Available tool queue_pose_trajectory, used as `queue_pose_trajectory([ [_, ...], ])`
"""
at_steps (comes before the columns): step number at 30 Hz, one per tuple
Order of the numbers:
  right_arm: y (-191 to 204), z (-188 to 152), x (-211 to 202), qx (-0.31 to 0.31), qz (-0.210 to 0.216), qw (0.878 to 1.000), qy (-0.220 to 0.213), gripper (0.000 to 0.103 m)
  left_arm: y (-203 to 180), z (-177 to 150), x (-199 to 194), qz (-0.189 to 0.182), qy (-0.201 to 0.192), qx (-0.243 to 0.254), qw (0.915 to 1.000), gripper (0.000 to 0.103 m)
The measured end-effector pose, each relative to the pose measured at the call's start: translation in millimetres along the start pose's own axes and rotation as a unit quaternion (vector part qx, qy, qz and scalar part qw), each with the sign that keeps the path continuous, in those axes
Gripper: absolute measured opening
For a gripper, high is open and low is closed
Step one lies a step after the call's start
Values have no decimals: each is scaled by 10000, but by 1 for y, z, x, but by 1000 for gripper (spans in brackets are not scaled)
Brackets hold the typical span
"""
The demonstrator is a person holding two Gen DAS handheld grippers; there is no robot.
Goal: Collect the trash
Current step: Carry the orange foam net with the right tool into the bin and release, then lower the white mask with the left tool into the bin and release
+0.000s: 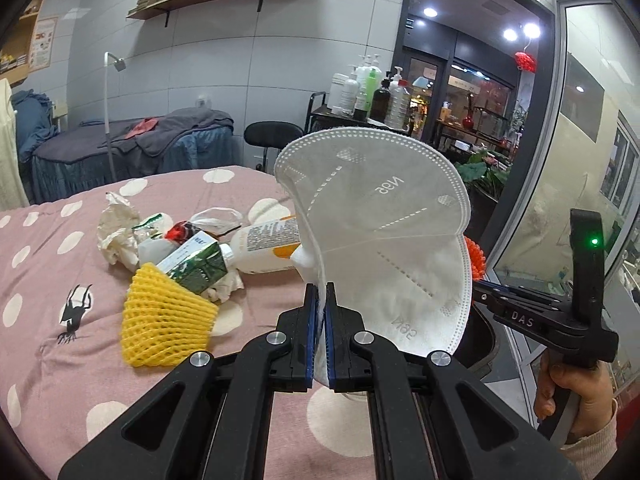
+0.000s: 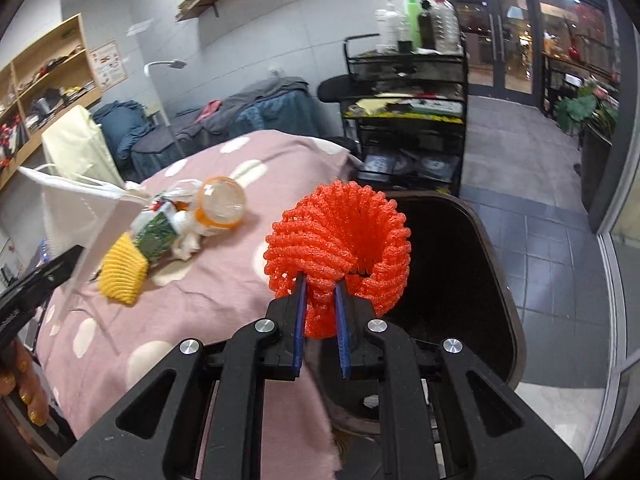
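My left gripper (image 1: 320, 292) is shut on a white N95 face mask (image 1: 380, 232), which stands up over the pink spotted bed cover (image 1: 48, 320). My right gripper (image 2: 320, 284) is shut on an orange-red foam fruit net (image 2: 340, 232), held at the bed's edge over a dark bin (image 2: 460, 280). A trash pile lies on the cover: a yellow foam net (image 1: 164, 320), a green carton (image 1: 196, 264), a white tube with an orange cap (image 1: 268, 244), crumpled tissue (image 1: 116, 232) and clear wrappers. The same mask (image 2: 76, 208) shows at left in the right wrist view.
The bin opening sits low beside the bed's right edge. Behind it stands a black wire cart (image 2: 404, 92) loaded with bottles, plus a black stool (image 1: 272, 136). Another bed with grey and blue covers (image 1: 132, 148) is at the back. Glass doors and a tiled floor lie right.
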State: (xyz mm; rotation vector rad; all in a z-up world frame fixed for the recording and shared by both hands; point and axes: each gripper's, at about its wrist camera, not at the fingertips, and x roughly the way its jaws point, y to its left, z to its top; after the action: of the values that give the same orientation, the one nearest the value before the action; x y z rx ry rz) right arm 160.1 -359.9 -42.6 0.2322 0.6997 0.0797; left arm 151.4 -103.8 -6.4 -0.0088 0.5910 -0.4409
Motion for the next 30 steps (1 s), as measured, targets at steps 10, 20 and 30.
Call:
queue_pose_trajectory([
  [10, -58, -16, 63, 651, -419, 9950, 633, 14, -25, 3, 27, -245, 255, 210, 9992, 5],
  [20, -71, -33, 81, 888, -559, 9923, 651, 71, -45, -1, 40, -351, 440, 437, 9975, 5],
  [30, -76, -25, 37, 866, -807, 9929, 94, 81, -68, 1, 56, -540, 571, 625, 9949, 5],
])
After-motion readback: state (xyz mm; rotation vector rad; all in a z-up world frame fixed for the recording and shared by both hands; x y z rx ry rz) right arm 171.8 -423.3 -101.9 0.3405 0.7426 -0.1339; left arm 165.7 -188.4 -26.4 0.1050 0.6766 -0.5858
